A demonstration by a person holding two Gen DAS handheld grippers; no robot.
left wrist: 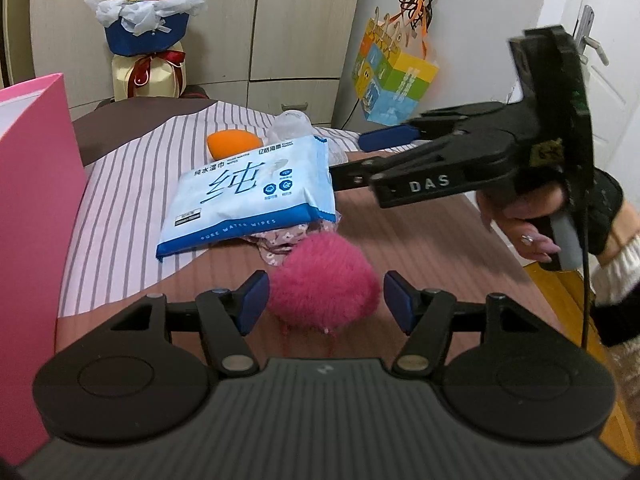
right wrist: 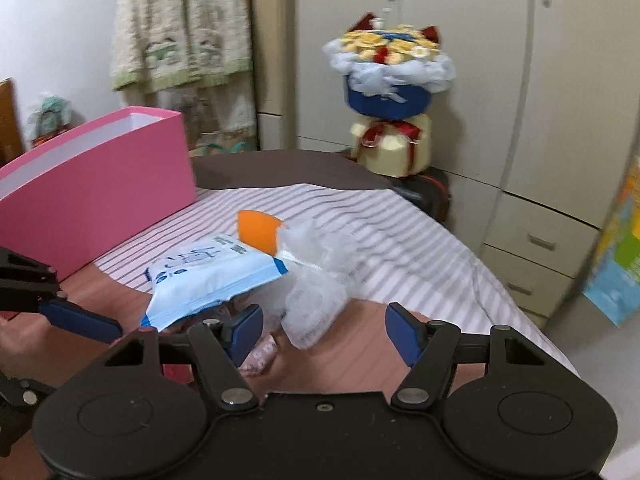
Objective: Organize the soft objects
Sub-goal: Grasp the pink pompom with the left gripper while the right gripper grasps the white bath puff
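Note:
A fluffy pink pompom (left wrist: 322, 286) lies on the bed between the open fingers of my left gripper (left wrist: 325, 298), not squeezed. A blue-white wet wipes pack (left wrist: 248, 196) rests tilted on a floral cloth (left wrist: 280, 242), with an orange sponge (left wrist: 232, 144) and a crumpled clear plastic bag (left wrist: 290, 124) behind it. My right gripper (right wrist: 324, 334) is open; it reaches in from the right in the left wrist view (left wrist: 352, 156), close to the pack's right edge. From the right wrist I see the pack (right wrist: 204, 276), sponge (right wrist: 256, 230) and plastic bag (right wrist: 316, 280).
A pink box (right wrist: 92, 196) stands open on the bed's left side, also in the left wrist view (left wrist: 32, 216). A flower bouquet (left wrist: 146, 24) stands beyond the bed against wardrobes. A colourful gift bag (left wrist: 394, 76) hangs at the right. The bed's edge drops to wooden floor (left wrist: 560, 292).

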